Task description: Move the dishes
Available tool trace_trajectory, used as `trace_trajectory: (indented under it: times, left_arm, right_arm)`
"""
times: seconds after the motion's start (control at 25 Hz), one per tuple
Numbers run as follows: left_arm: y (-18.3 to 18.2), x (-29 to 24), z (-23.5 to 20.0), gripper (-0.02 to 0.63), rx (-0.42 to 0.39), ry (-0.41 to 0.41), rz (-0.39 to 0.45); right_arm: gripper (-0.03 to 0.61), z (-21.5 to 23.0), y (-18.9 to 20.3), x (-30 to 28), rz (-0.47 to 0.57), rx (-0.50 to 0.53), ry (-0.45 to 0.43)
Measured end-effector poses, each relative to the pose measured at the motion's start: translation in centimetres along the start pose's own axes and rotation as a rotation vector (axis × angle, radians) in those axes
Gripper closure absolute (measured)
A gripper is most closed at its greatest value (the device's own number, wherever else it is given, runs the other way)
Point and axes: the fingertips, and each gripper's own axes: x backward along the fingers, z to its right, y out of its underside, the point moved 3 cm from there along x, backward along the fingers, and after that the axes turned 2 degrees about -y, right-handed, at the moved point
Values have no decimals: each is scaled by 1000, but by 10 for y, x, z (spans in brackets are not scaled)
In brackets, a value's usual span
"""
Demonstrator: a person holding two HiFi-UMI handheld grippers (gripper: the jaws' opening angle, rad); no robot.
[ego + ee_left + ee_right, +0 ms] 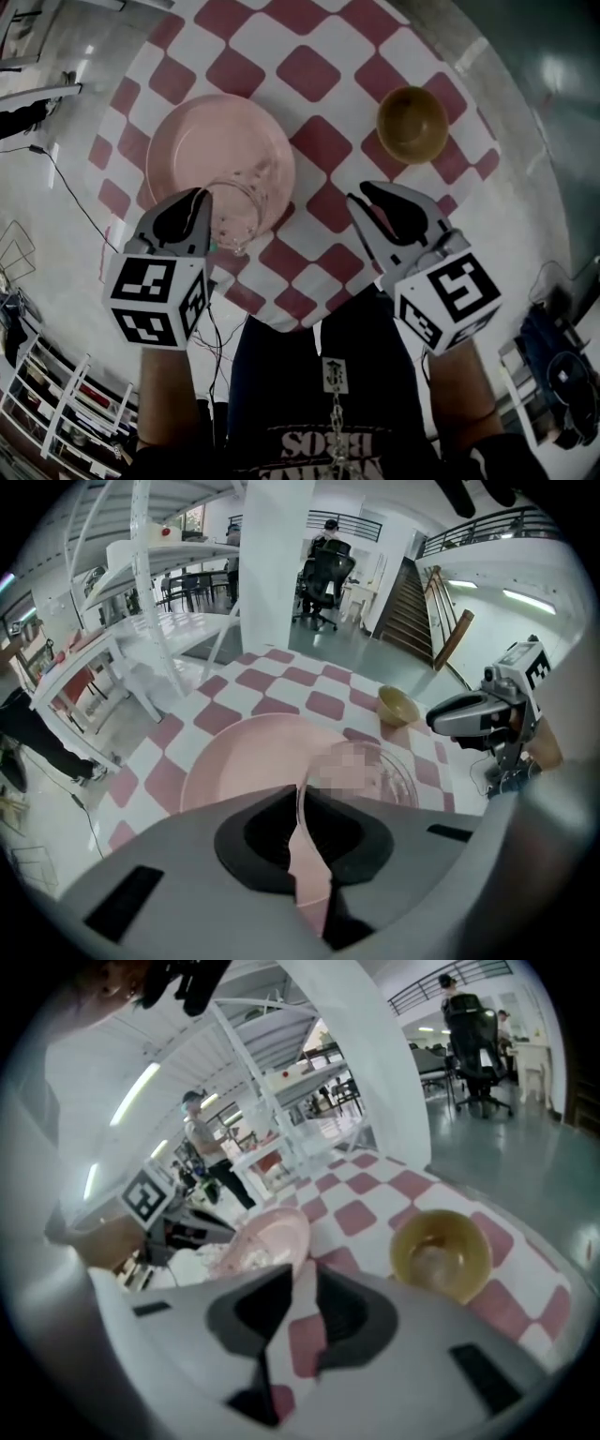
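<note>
The pink plate [206,141] lies at the left side of the round table [525,220], on a red-and-white checked cloth [319,70]; it is wide, shallow and looks empty. Over its near edge is the clear glass bowl [239,211], thin-walled and transparent, so its outline is hard to follow. Whether this bowl rests on the plate or is already a little lifted, I cannot tell. The left tool [199,199] is pinching the near rim of the glass bowl, with its two pads pressed on the thin wall from inside and outside. To do this step well, I think the grip should stay firm but not hard, because glass is smooth and may slip or tilt when held at one rim only. The bowl should be kept level and brought clear of the plate before it goes sideways. The right tool [364,195] hangs above the cloth, its jaws a little apart with only the cloth seen between them. It could support the far rim if the bowl begins to tip. Further right and well apart stands the yellow-brown bowl [412,124], upright, small and deep.
</note>
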Motion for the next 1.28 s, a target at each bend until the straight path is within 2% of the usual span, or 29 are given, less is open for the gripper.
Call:
trace_trajectory:
  times: [0.24, 0.4, 0.56, 0.72, 0.92, 1.04, 1.2, 1.28]
  left_arm:
    - [18, -5, -51, 568, 10, -8, -26]
    - [30, -9, -63, 568, 6, 7, -48]
    - [29, -10, -71, 561, -4, -13, -27]
    - [27, -7, -70, 560, -53, -26, -7]
    - [21, 6, -72, 549, -79, -51, 15]
    - [13, 19, -73, 549, -87, -93, 42]
    - [-7, 40, -70, 551, -84, -156, 129]
    - [-18, 49, -52, 574, -107, -132, 180]
  right_arm:
    - [477, -23, -3, -30, -15, -8, 24]
    - [477, -37, -5, -38, -11, -13, 37]
    - [477, -46, -8, -43, -2, -12, 52]
    - [477, -48, -6, -42, -11, 4, 89]
    - [477, -26, -8, -26, -5, 21, 152]
    - [477, -4, -7, -12, -8, 28, 194]
    - [477, 22, -5, 8, -13, 43, 234]
    - [477, 39, -2, 17, -19, 53, 268]
